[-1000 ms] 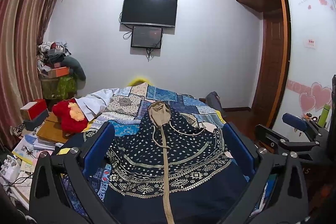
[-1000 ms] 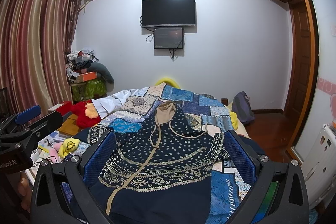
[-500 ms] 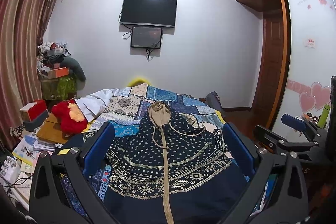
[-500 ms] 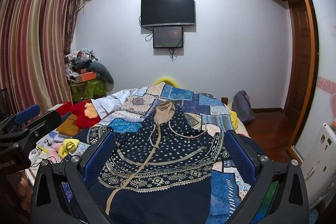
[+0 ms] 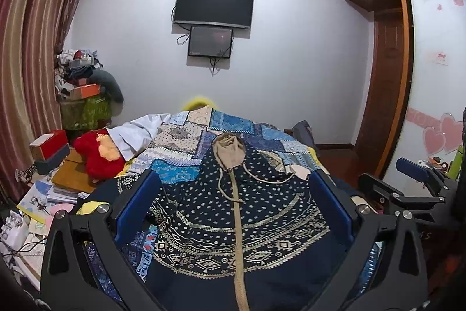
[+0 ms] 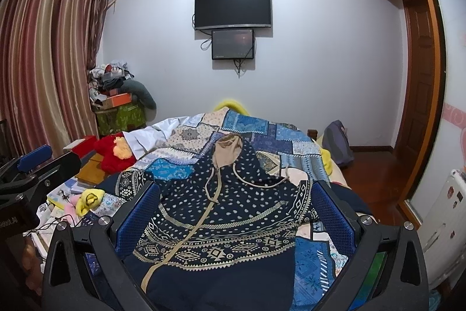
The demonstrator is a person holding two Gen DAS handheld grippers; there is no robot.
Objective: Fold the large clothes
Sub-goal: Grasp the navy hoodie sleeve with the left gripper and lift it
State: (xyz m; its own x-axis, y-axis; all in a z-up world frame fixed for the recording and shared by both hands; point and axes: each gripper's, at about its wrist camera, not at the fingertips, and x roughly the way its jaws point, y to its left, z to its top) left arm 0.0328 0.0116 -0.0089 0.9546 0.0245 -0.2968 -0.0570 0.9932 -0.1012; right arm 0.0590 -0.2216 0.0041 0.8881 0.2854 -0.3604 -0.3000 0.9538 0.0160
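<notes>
A navy hooded jacket (image 5: pixel 233 212) with tan dots, patterned bands, a tan zip and a tan-lined hood lies spread face up on the patchwork bed cover (image 5: pixel 233 127); the right wrist view shows the jacket (image 6: pixel 227 212) too. My left gripper (image 5: pixel 233 194) hovers above it, open, with nothing between its blue fingers. My right gripper (image 6: pixel 233 197) hangs open over the same jacket, also empty. Each gripper shows at the edge of the other's view: the right gripper (image 5: pixel 413 174) at right, the left gripper (image 6: pixel 35 165) at left.
A red plush toy (image 5: pixel 96 153), boxes and stacked books crowd the floor left of the bed. A piled-up stand (image 5: pixel 84 95) sits by the striped curtain. A grey bag (image 6: pixel 337 142) lies right of the bed, near the wooden wardrobe and door (image 5: pixel 387 92).
</notes>
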